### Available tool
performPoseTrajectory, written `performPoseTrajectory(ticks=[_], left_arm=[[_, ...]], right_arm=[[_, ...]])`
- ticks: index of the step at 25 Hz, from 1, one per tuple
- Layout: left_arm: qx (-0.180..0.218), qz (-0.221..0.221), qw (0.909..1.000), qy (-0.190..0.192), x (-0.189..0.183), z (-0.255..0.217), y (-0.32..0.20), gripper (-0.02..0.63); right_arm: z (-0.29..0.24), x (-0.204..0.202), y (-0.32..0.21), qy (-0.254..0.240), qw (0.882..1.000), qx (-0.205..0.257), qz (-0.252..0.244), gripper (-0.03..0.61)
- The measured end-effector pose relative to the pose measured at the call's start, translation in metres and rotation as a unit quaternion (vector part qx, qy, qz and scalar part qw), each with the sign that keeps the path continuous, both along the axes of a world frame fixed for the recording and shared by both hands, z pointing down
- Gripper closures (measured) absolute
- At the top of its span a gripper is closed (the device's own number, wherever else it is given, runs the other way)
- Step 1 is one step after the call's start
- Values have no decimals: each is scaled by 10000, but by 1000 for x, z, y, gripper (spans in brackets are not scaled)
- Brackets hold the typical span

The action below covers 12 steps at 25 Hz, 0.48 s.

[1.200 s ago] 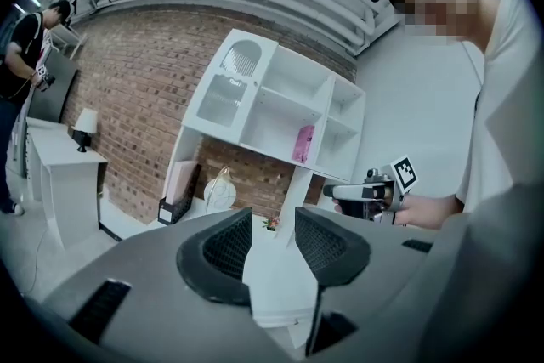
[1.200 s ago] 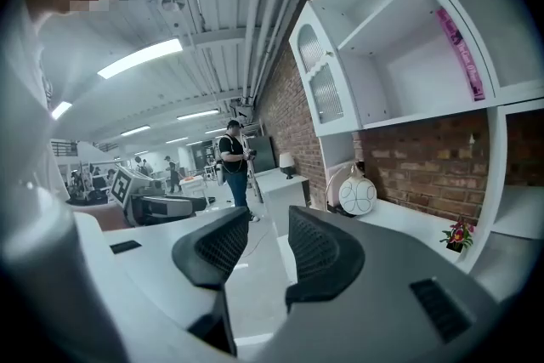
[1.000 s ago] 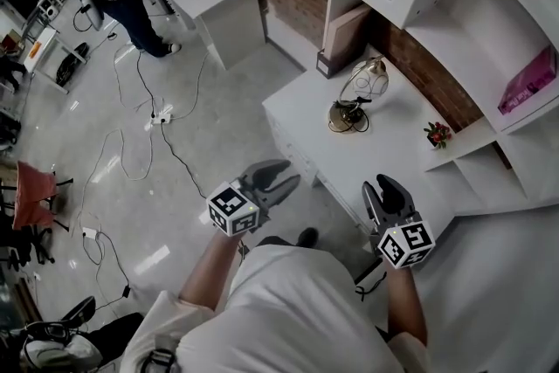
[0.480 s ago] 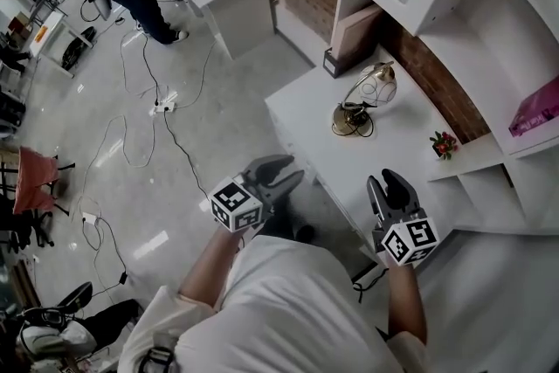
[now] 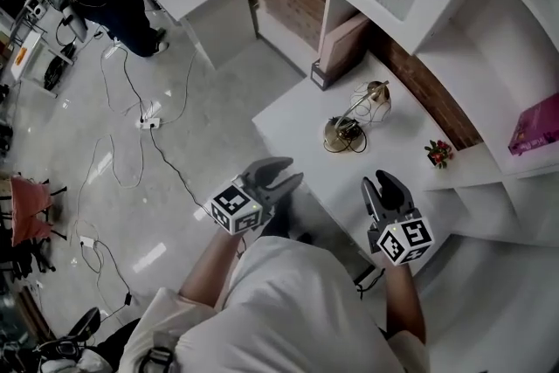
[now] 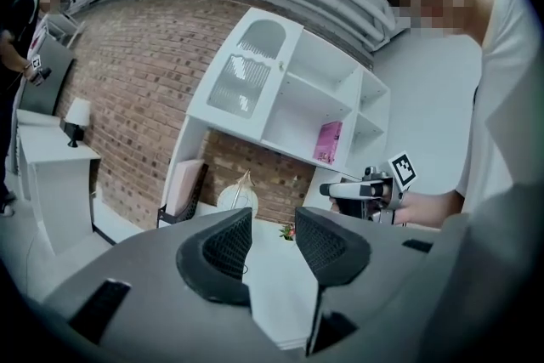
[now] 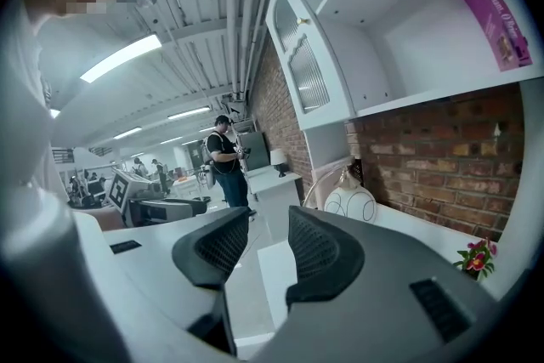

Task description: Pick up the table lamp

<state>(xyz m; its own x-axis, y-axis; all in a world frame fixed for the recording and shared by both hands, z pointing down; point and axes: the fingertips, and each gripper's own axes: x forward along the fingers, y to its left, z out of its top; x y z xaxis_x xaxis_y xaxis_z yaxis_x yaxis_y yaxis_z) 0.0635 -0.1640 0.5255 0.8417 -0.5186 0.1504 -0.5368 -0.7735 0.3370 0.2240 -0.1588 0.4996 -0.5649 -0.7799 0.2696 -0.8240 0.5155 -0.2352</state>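
From the left gripper view we see only the top of the table lamp (image 6: 237, 196), its base hidden behind the left gripper (image 6: 272, 225), while in the head view the pink box (image 5: 534, 125) runs off the right edge and the red flowers (image 5: 437, 153) are too small for us to identify

We looked steeply down from the head; both gripper cameras faced along the desk (image 5: 295, 128), all views sharing the table lamp (image 5: 339, 134).
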Motion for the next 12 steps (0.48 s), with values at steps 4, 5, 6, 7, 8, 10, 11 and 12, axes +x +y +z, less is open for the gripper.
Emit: performPoseTrajectory(ticks=[4,5,6,7,8,10,11,12], left_arm=[[-71,231,9997,70,0,4,-35,437],[-85,293,9995,71,0,6,-43,437],[-94,359,9993,67,1,7,-51,437],[-102,428,9990,64,1,9,-59,437],[-111,494,9987,62,1,11,-66,437],[-141,622,9979,59,-1,15,-79,437],[-158,686,9975,56,-2,18,-84,437],[-173,751,9970,48,-3,20,-90,437]], right_arm=[[2,-7,-32,54,9999,-51,129,416],[3,-9,-40,56,9998,-56,160,417],[4,-11,-47,53,9998,-63,193,417],[5,-12,-55,45,9997,-75,229,416],[6,-15,-63,31,9996,-93,266,416],[10,-20,-78,-7,9993,-132,340,414],[12,-23,-86,-26,9992,-153,379,413],[14,-25,-93,-41,9989,-176,422,410]])
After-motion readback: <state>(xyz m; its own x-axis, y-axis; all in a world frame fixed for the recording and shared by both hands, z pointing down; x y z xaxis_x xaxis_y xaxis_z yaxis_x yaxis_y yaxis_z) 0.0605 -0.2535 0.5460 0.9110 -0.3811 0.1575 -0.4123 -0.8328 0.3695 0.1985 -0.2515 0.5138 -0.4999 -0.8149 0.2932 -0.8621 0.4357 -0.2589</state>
